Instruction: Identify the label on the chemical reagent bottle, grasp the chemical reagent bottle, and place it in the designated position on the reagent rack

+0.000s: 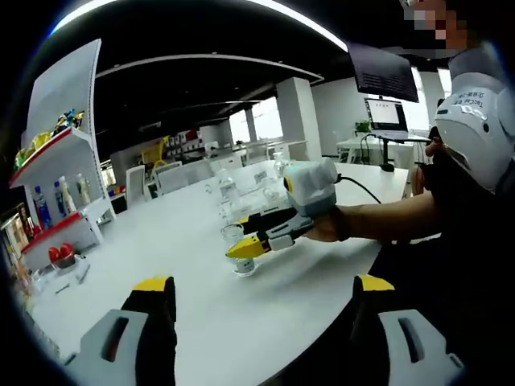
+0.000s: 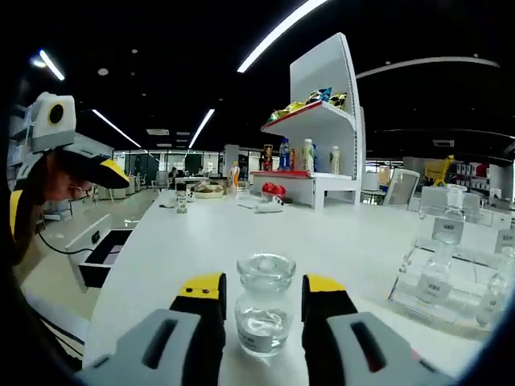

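Note:
A small clear glass reagent bottle with a round stopper and a white label stands on the white table. My right gripper is open, one yellow-tipped jaw on each side of the bottle with a narrow gap. In the left gripper view the same bottle stands just behind the right gripper's yellow tip. A clear reagent rack holding several labelled glass bottles stands to the right of it. My left gripper is open and holds nothing, low over the table's near edge.
A white shelf unit with snacks and bottles stands at the table's far side, red items beside it. A black open box sits off the table's left edge. A person and a laptop are at the right.

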`<state>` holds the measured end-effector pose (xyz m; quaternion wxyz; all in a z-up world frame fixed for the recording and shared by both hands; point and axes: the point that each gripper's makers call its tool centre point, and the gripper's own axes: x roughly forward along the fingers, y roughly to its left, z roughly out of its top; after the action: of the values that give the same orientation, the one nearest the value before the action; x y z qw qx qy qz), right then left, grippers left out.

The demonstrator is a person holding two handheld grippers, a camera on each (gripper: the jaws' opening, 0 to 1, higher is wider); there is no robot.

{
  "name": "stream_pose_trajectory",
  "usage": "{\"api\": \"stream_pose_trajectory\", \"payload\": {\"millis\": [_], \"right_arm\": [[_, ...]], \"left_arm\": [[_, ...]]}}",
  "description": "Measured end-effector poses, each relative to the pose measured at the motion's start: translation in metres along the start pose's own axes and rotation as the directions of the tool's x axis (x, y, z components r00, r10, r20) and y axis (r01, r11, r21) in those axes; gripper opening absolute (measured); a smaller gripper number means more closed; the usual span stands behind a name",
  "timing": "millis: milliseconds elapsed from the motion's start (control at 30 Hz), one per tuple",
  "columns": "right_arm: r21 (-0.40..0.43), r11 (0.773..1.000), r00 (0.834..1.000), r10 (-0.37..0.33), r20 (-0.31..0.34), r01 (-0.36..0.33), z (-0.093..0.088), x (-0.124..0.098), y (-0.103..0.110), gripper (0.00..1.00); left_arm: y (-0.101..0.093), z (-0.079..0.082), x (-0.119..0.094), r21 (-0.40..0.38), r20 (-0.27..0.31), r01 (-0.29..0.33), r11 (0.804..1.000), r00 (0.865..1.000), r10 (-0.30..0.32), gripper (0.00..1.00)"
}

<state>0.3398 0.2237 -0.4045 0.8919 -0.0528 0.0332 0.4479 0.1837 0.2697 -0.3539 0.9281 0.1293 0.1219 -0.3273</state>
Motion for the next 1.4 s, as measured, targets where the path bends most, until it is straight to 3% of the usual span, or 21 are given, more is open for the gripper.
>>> {"api": "stream_pose_trajectory", "payload": {"millis": [167,500,1033,1400], "right_arm": [[0.013,1.0,1.0,-0.01,0.008,0.01,0.001,0.003,-0.003,0.22],[-0.006,0.997,0.997,-0.072,-0.014,0.072,-0.003,-0.006,-0.009,0.21],[0.009,0.971,0.971,-0.237,-0.035,0.237,-0.013,-0.082,-0.062,0.2],[0.03,0.955,0.955,-0.295,-0.02,0.296,-0.022,-0.115,-0.073,0.2]], "left_arm": [[0.001,-0.002,0.0,0.002,-0.005,0.0,1.0,1.0,0.0,0.89],[0.0,-0.001,0.001,0.008,-0.002,0.0,1.0,1.0,0.0,0.88],[-0.017,0.011,0.016,0.04,-0.011,0.037,0.998,0.999,-0.037,0.87],[-0.029,0.018,0.021,0.063,-0.016,0.041,0.997,0.999,-0.04,0.86]]}}
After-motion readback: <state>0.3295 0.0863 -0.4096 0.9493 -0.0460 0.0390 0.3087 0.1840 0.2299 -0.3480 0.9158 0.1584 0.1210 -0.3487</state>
